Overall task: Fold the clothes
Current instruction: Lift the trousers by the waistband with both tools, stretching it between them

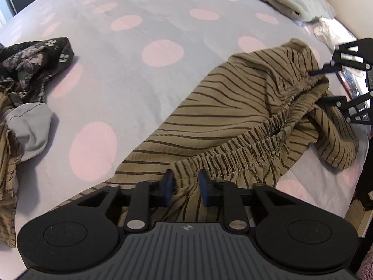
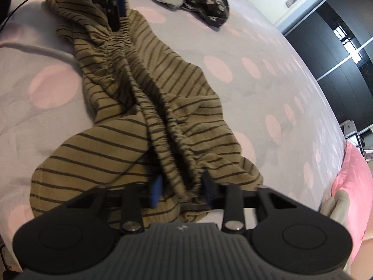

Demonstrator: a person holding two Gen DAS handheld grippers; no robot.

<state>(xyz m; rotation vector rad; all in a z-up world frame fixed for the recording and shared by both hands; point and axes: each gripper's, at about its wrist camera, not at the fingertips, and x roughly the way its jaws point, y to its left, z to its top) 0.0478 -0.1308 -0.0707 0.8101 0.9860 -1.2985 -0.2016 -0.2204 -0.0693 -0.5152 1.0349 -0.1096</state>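
Note:
An olive-brown garment with dark stripes [image 1: 233, 107] lies crumpled on the lilac bedsheet with pink dots [image 1: 130, 53]. Its gathered elastic waistband [image 1: 247, 154] stretches between my two grippers. My left gripper [image 1: 186, 185] pinches one end of the waistband between its blue pads. The same gripper shows at the top of the right wrist view [image 2: 115, 16]. My right gripper [image 2: 181, 190] is closed on the bunched other end of the waistband [image 2: 163, 121]. In the left wrist view the right gripper [image 1: 318, 85] sits at the far right with fabric between its fingers.
A dark floral garment [image 1: 35, 63] and a grey one [image 1: 32, 126] lie at the left. Folded beige clothes [image 1: 286, 0] sit at the far right of the bed. A pink pillow [image 2: 352, 186] and a dark wardrobe [image 2: 338, 46] lie beyond the bed's edge.

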